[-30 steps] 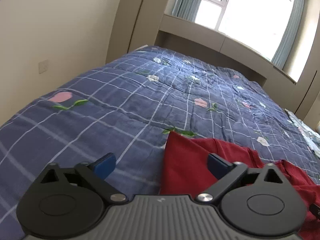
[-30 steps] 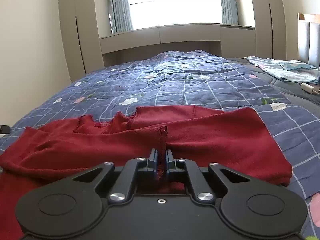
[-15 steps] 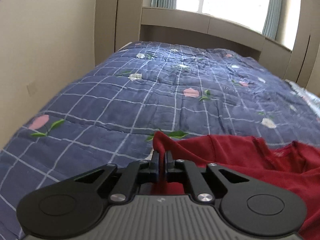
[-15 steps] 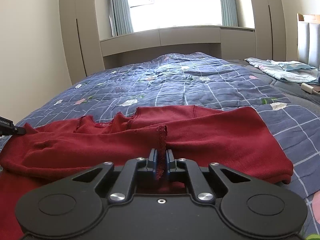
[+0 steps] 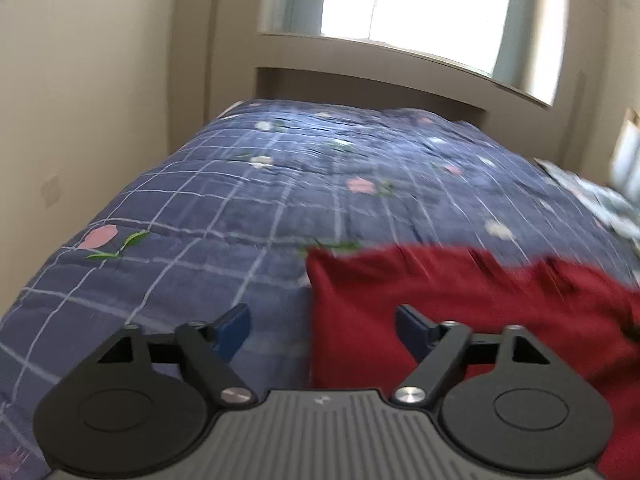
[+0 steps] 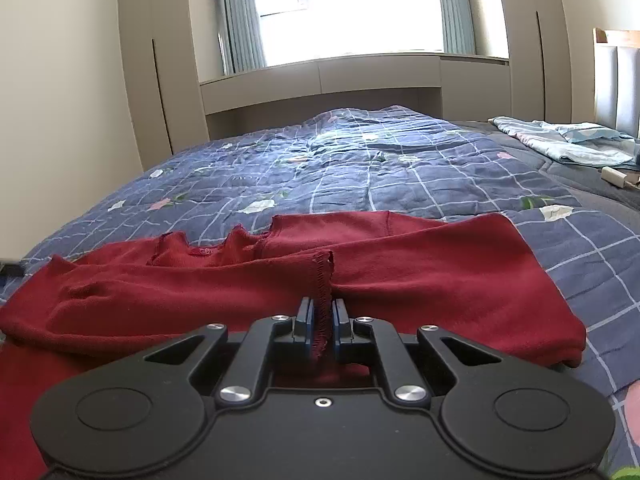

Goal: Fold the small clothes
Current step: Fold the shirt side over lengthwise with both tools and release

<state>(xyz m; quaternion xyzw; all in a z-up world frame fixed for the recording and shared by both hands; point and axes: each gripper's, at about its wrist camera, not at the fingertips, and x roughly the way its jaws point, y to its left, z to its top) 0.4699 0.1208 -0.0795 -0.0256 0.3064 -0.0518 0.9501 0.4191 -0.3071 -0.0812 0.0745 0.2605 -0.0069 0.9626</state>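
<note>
From my left wrist view I look down a bed covered by a blue quilt (image 5: 248, 200) with a white grid and scattered pink and white flowers, its near left side lying flat against a plain cream wall (image 5: 80, 80). Past the foot of the bed a beige built-in ledge (image 6: 320, 76) runs under a bright window (image 6: 360, 0) with pale blue curtains, and tall cupboard panels stand to either side. The red garment (image 6: 440, 272) lies spread across the near part of the quilt, one sleeve folded over its body. My left gripper (image 5: 322, 320) has its jaws opening, spread wide, with the garment's left edge running between the blue pads (image 5: 234, 326) and neither pad pressing on it; this view is smeared by motion, so I can't be sure how close the right pad sits to the cloth. My right gripper (image 6: 322, 320) is pressed together, pinching a stitched hem of the red garment that stands up between its pads. On the far right of the bed lies a light blue folded cloth (image 6: 560, 144), with a small white object (image 6: 614, 176) near it on a grey sheet.
</note>
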